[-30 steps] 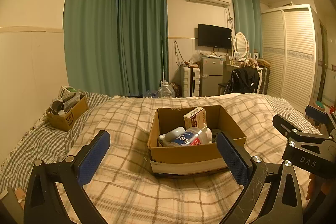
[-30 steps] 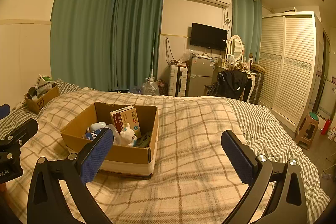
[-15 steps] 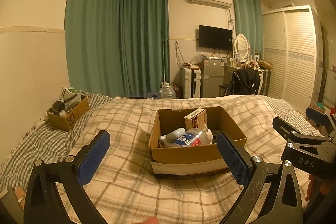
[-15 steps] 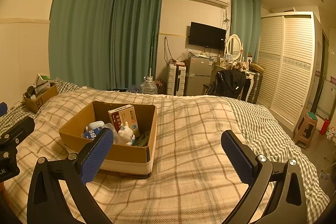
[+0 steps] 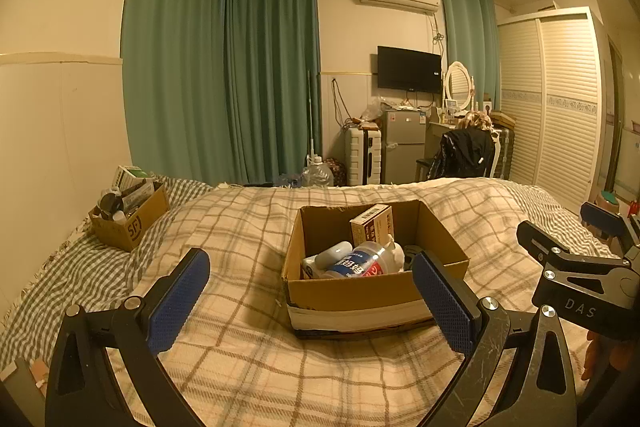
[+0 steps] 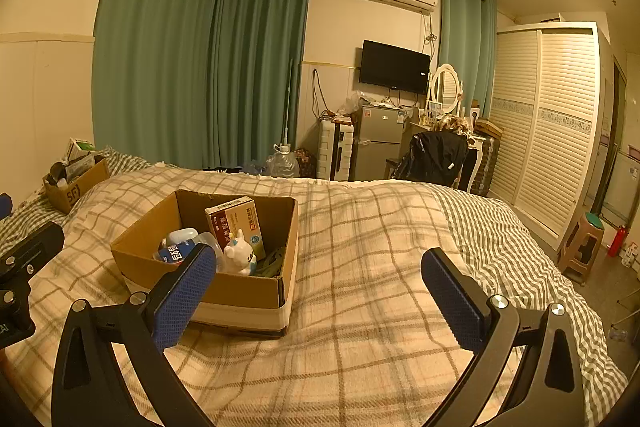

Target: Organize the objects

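Observation:
An open cardboard box point(image 5: 360, 293) point(image 6: 248, 293) sits mid-bed on the plaid blanket. Inside lie a clear bottle with a blue and red label point(image 5: 360, 263) point(image 6: 176, 253), a red-and-white carton point(image 5: 372, 225) point(image 6: 236, 225) leaning on the back wall, a small white animal figure point(image 6: 240, 255) and something dark. My left gripper point(image 5: 310, 301) hovers open just short of the box, nothing between its blue pads. My right gripper point(image 6: 320, 291) is open too, held to the right of the box over bare blanket; it also shows at the right edge of the left wrist view.
A smaller cardboard box point(image 5: 130, 217) point(image 6: 76, 185) filled with several items rests at the bed's far left near the wall. Beyond the bed stand green curtains, a water jug point(image 5: 318, 173), a small fridge, a chair with a dark jacket and a slatted wardrobe. A stool point(image 6: 584, 243) stands right.
Both views have shifted only slightly; the box sits marginally nearer in the right wrist view. Both grippers stay open and empty.

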`<state>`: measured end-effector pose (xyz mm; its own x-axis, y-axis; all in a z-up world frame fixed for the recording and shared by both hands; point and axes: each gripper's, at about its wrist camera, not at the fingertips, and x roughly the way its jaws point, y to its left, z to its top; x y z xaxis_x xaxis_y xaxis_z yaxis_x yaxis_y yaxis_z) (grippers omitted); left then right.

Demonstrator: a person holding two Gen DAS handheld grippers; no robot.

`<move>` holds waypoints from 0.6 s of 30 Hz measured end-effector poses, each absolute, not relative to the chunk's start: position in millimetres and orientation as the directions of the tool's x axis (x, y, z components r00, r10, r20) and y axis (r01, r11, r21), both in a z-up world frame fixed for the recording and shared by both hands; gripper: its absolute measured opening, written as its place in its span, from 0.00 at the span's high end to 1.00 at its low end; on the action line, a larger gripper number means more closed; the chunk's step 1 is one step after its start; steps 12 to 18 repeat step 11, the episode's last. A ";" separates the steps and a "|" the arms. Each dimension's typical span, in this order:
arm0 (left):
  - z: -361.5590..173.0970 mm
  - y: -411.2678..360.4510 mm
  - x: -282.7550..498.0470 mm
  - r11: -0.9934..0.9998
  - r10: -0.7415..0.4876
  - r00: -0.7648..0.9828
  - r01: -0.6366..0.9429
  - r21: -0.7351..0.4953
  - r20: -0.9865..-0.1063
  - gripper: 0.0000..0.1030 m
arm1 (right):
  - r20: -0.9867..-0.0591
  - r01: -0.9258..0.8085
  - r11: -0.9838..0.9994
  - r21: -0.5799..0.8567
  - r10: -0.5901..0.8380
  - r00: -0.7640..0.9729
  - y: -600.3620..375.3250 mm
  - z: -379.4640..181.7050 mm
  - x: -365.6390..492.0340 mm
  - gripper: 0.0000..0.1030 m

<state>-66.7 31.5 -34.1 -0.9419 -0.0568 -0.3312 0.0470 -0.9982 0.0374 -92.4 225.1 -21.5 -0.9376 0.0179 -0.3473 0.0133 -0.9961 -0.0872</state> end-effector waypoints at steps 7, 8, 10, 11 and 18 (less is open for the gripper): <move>-34.5 32.2 -65.8 -0.998 -0.057 -0.941 0.047 0.038 -0.334 0.00 | -0.349 0.013 -0.996 -0.088 0.019 -0.937 225.8 -22.8 -92.1 0.00; -34.7 32.2 -65.3 -0.998 -0.057 -0.940 0.047 0.038 -0.335 0.00 | -0.349 0.013 -0.996 -0.088 0.018 -0.937 225.7 -22.4 -92.3 0.00; -35.0 32.1 -64.5 -0.998 -0.061 -0.940 0.052 0.036 -0.335 0.00 | -0.349 0.013 -0.996 -0.088 0.019 -0.937 225.6 -22.5 -92.3 0.00; -35.1 32.2 -64.1 -0.998 -0.066 -0.941 0.057 0.037 -0.332 0.00 | -0.349 0.013 -0.996 -0.087 0.019 -0.937 225.6 -22.4 -92.3 0.00; -35.1 32.2 -64.1 -0.998 -0.066 -0.941 0.057 0.037 -0.332 0.00 | -0.349 0.013 -0.996 -0.087 0.019 -0.937 225.6 -22.4 -92.3 0.00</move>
